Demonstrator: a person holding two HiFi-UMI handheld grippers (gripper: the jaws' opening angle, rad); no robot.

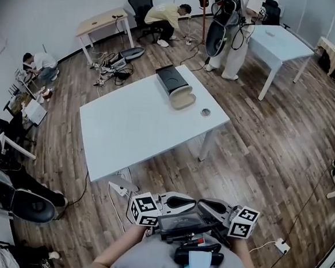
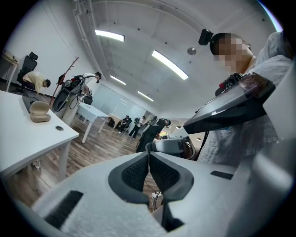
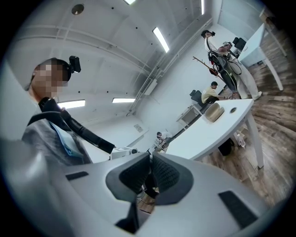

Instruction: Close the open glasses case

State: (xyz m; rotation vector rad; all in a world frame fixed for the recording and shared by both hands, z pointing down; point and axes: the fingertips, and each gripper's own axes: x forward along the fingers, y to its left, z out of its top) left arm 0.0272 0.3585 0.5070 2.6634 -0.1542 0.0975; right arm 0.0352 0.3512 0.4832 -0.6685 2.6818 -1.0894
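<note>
As the case (image 1: 176, 86) sits far across the table (image 1: 133, 128), bring left gripper (image 2: 149, 159) and right gripper (image 3: 150, 162) (both pressed together, empty) closer.

Tiny unidentifiable disc (image 1: 205, 112) near glasses case (image 1: 175, 86)

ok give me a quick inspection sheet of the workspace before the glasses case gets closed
surface: white table on a wood floor
job's things: glasses case lying open near the table's far edge, well away from both grippers
clutter: small round fitting in the tabletop beside the case; nothing else seen
grippers: left hand-held gripper and right hand-held gripper both shut and empty, held close to the person's body
cables: power strip with its lead under the near table edge; white plug block with cord on the floor at right
surroundings: second table, office chair, person bending over at the far side
</note>
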